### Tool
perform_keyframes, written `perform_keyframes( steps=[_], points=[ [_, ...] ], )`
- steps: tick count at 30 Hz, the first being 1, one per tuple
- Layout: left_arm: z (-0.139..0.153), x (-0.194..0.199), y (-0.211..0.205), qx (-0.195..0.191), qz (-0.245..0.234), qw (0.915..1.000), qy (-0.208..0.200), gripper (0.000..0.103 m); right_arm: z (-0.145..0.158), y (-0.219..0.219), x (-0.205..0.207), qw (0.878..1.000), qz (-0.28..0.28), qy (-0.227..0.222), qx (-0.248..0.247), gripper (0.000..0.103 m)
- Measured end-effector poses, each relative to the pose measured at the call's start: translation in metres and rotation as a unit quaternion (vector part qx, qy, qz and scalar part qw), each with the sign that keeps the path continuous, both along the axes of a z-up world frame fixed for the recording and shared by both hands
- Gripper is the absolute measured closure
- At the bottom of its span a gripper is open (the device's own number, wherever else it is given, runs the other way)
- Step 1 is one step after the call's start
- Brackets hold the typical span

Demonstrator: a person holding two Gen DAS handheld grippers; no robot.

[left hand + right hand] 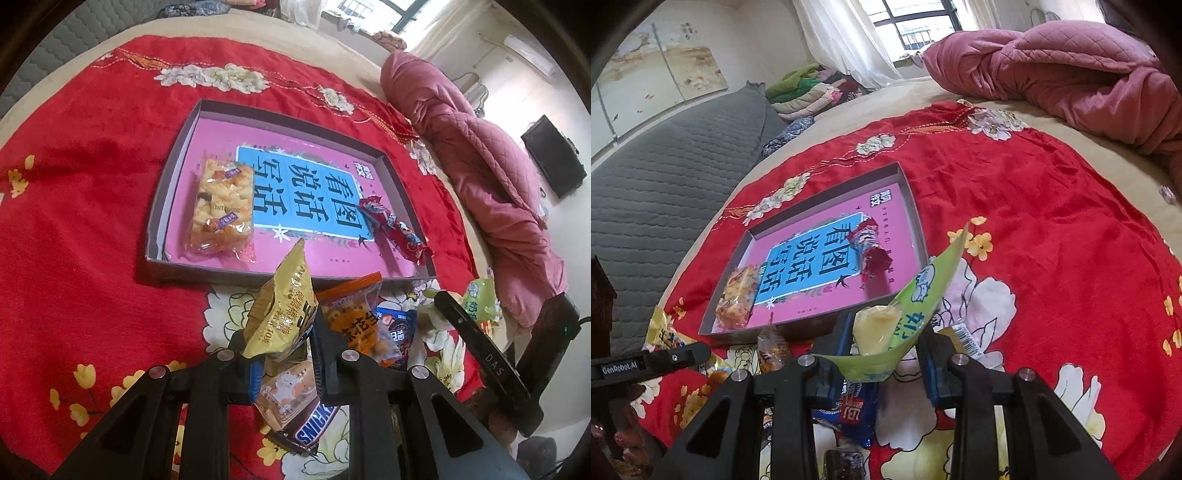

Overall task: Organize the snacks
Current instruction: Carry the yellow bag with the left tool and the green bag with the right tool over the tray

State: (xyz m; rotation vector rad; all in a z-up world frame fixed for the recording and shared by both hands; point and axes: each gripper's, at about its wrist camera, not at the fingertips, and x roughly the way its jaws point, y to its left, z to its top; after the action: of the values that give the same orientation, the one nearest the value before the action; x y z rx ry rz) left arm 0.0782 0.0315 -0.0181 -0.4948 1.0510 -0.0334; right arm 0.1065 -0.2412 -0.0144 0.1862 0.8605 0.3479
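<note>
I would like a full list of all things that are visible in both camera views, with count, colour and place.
tray: 1, grey walls, pink and blue floor, on the red blanket
red blanket: 1, red with flowers, covers the bed
rice cracker pack: 1, clear and orange, in the tray, left side
red wrapped snack: 1, red, in the tray, right side
yellow packet: 1, yellow, lifted in the left gripper
green packet: 1, green and pale yellow, lifted in the right gripper
orange bag: 1, orange, in front of the tray
blue packet: 1, blue, beside the orange bag
Snickers bar: 1, brown, under the left gripper
pink quilt: 1, pink, behind the blanket
left gripper: black, fingers shut on the yellow packet
right gripper: black, fingers shut on the green packet
</note>
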Motion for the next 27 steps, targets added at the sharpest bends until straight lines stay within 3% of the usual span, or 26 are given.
perform_keyframes(
  steps=[27],
  points=[
    [0.035, 0.005, 0.002, 0.017, 0.006, 0.9989, -0.043, 0.081, 0.027, 0.048, -0.009, 0.995, 0.067, -0.076, -0.016, 0.069]
  ],
)
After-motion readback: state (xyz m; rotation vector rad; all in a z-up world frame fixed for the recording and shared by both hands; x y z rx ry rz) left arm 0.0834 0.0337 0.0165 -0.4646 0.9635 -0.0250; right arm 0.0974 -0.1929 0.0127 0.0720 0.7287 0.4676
